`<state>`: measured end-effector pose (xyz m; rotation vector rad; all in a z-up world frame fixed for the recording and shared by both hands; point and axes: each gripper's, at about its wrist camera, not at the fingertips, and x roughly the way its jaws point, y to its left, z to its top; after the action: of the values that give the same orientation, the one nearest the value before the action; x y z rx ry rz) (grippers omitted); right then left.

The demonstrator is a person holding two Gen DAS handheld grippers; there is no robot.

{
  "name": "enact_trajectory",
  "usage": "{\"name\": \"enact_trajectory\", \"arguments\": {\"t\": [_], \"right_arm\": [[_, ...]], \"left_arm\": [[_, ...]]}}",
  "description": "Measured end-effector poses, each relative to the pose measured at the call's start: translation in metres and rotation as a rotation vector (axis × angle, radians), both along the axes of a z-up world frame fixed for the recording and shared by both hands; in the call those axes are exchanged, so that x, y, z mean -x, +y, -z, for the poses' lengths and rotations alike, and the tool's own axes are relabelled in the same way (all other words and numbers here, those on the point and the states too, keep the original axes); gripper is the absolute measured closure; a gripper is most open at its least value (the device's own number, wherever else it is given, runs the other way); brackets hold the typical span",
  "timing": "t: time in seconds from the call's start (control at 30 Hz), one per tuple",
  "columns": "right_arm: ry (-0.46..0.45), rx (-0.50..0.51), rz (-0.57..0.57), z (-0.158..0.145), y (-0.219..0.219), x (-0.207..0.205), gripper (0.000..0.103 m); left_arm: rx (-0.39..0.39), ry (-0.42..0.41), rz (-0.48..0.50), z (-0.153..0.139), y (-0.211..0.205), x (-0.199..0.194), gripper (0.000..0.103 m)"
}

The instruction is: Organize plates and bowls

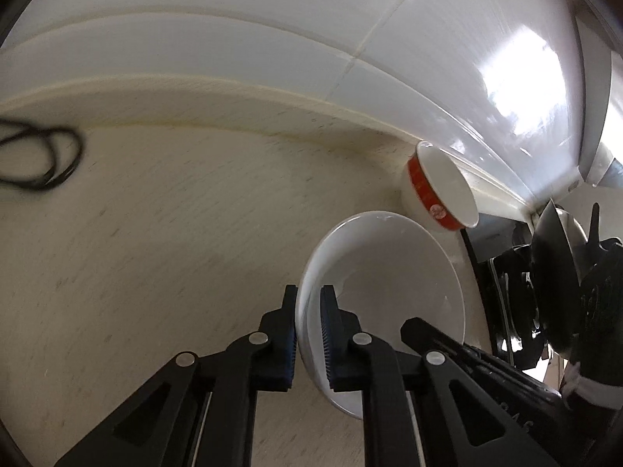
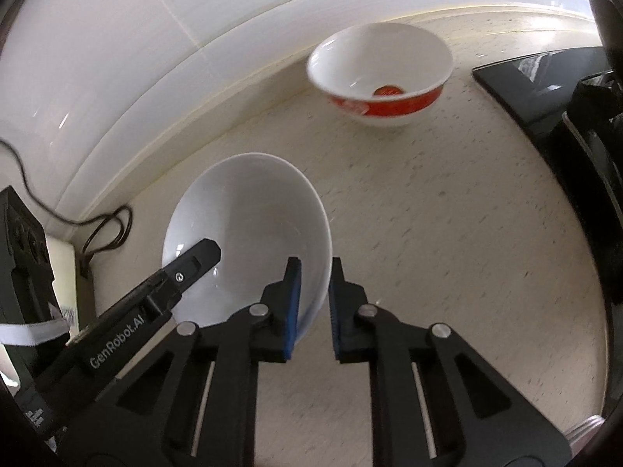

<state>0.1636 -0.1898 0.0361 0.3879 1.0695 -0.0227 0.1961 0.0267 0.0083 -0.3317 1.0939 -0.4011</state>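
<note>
Grip comes first here: both tongs are clamped on the rim of the same plain white bowl (image 2: 249, 233), so the lift will go well only if the two hands rise together and level. The left gripper (image 1: 309, 334) pinches the wall with one pad inside and one outside, at about 8 o'clock of the bowl in the left wrist view; the right gripper (image 2: 314, 307) does the same at about 5 o'clock of the bowl in the right wrist view, so the two holds sit on roughly opposite sides. Both sets of jaws stand narrow, with only the thin wall between the pads. My advice is to keep the pinch firm, since glazed ware is slick, and to avoid twisting one wrist against the other, which could lever the rim out of a pad. The bowl sits on the pale speckled countertop (image 2: 447, 253), mouth up and open toward the cameras; being round, it has no long axis to speak of, only its upright axis. The red-banded bowl (image 2: 381, 74) stands apart at about 1 o'clock from it, near the white tiled wall (image 2: 117, 39), also mouth up; it looks the likely place to nest the white one, though that is a guess. A black cable (image 2: 105, 229) lies at 9 o'clock of the white bowl.
</note>
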Motion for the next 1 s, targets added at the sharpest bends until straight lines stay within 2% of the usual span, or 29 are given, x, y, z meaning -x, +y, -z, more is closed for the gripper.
{"name": "enact_trajectory", "arguments": {"t": [0.4,0.77,1.0], "right_arm": [[0.024,0.007,-0.102,0.003,0.072,0.043,0.087],[0.044,-0.021,-0.135,0.005,0.102,0.094,0.087],[0.061,-0.046,-0.214,0.001,0.128,0.128,0.087]], "left_arm": [[-0.014,0.010,-0.058,0.001,0.055,0.060,0.091],[-0.043,0.035,-0.062,-0.001,0.093,0.122,0.091],[-0.071,0.036,-0.135,-0.012,0.120,0.165,0.091]]}}
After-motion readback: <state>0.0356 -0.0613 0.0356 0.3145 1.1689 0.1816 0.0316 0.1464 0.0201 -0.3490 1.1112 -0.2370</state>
